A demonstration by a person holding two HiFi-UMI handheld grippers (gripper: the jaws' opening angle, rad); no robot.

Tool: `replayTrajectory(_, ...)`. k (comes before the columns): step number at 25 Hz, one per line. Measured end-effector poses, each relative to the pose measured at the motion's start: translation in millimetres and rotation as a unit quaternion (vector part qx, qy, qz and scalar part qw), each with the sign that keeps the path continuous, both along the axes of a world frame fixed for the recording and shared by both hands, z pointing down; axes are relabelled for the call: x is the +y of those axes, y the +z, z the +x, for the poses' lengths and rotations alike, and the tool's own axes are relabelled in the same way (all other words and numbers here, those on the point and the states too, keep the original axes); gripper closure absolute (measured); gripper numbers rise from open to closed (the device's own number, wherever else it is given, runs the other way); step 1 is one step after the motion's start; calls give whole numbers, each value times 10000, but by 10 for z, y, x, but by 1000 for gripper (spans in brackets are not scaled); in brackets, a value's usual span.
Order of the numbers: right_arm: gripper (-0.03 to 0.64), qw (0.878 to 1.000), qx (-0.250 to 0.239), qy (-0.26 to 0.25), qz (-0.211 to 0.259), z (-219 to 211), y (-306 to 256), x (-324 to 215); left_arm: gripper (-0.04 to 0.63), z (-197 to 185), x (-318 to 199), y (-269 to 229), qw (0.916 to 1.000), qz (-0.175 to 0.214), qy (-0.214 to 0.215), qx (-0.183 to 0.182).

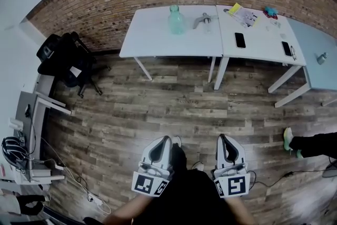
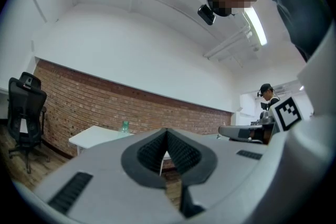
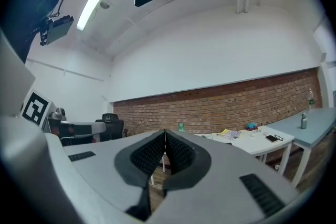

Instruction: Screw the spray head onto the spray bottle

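A pale green see-through spray bottle (image 1: 176,20) stands without its head on the white table (image 1: 152,39) by the brick wall. The grey spray head (image 1: 202,20) lies just right of it. Both are far across the wooden floor from me. My left gripper (image 1: 167,139) and right gripper (image 1: 223,137) are held low and close to my body, side by side, both shut and with nothing in them. In the left gripper view the shut gripper (image 2: 166,131) points toward the distant bottle (image 2: 125,125). In the right gripper view the shut gripper (image 3: 165,132) points at the bottle (image 3: 180,127) too.
A second white table (image 1: 258,42) holds two phones (image 1: 239,39), yellow papers (image 1: 243,14) and small items. A blue-grey table (image 1: 322,74) stands at the right. A black office chair (image 1: 66,58) is at the left, with desks and cables (image 1: 79,187) beyond. A person's shoe (image 1: 288,139) shows at the right.
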State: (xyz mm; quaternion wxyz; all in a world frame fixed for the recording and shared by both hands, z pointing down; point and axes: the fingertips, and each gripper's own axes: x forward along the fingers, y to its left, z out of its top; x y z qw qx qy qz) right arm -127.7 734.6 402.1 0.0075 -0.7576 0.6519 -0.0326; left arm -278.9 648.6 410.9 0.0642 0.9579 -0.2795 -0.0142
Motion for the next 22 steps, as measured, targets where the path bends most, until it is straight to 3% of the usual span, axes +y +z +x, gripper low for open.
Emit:
replayTrajectory(15,609,9998,47,75,-157,141,-11,-1052,594,229,-1146,-1,9996,-198,105,157)
replayTrajectory(19,609,9998,95,50,-141,92,-60,-1330,594,177,-1424,10,9981,-515,81,330)
replayTrajectory(22,609,9999,89,75,-107,68,-79,-1497,594,192,-1572,-30,9991,-259,181,274)
